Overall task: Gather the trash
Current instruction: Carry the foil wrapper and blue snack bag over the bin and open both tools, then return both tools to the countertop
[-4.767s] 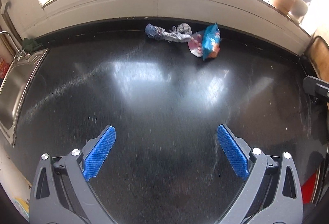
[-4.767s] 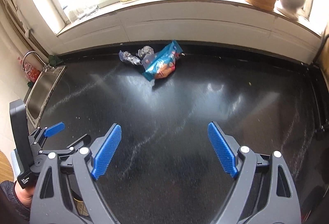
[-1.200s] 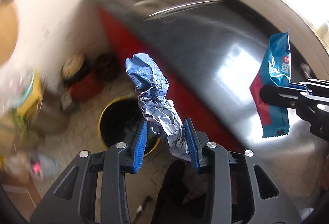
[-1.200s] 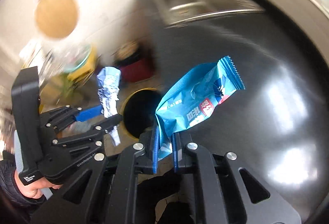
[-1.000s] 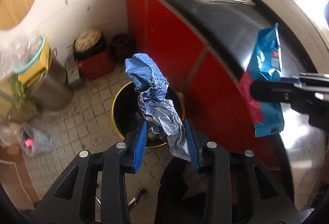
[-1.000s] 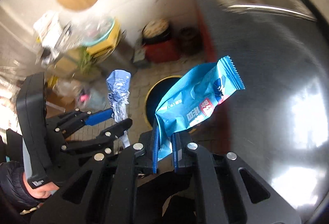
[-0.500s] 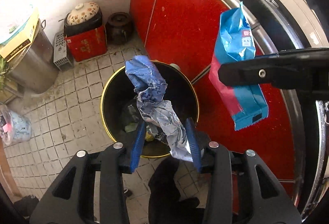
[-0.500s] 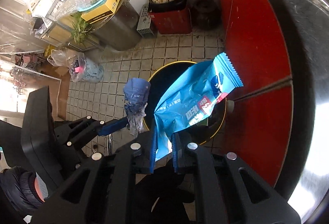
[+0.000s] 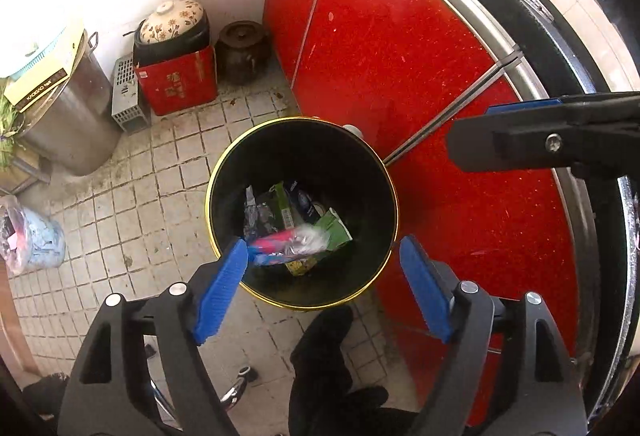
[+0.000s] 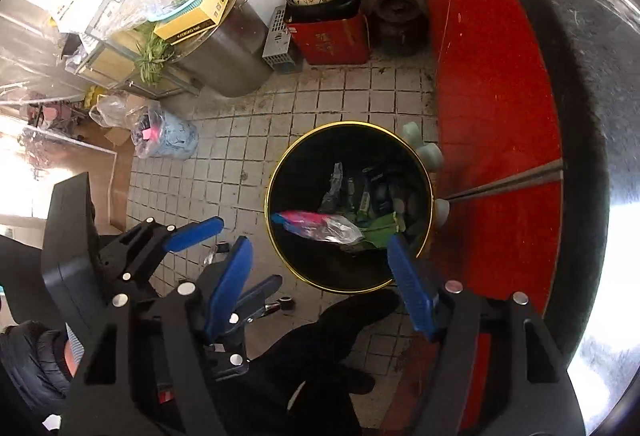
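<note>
A black bin with a gold rim (image 9: pixel 224 171) (image 10: pixel 276 171) stands on the tiled floor below both grippers. Inside it lies a blurred pink, blue and silvery wrapper (image 9: pixel 286 242) (image 10: pixel 318 226) on other rubbish. My left gripper (image 9: pixel 324 282) hangs over the bin with its jaws opening and nothing between them. My right gripper (image 10: pixel 320 276) does the same, jaws opening and empty. In the left wrist view the right gripper's finger (image 9: pixel 540 143) juts in from the right. The right wrist view shows the left gripper (image 10: pixel 224 256) at lower left, held by a gloved hand (image 10: pixel 28 364).
Red cabinet doors (image 9: pixel 400 43) and the dark counter edge (image 10: pixel 560 75) rise right of the bin. By the wall stand a red box with a flowered pot (image 9: pixel 172 47), a brown jar (image 9: pixel 242 49), a steel drum (image 9: pixel 68 119) and a plastic bag (image 10: pixel 164 133). A dark shoe (image 9: pixel 320 348) is near the bin.
Both grippers opened over the bin. The crumpled foil wrapper left the left jaws and the blue snack bag left the right jaws; both dropped toward the bin.
</note>
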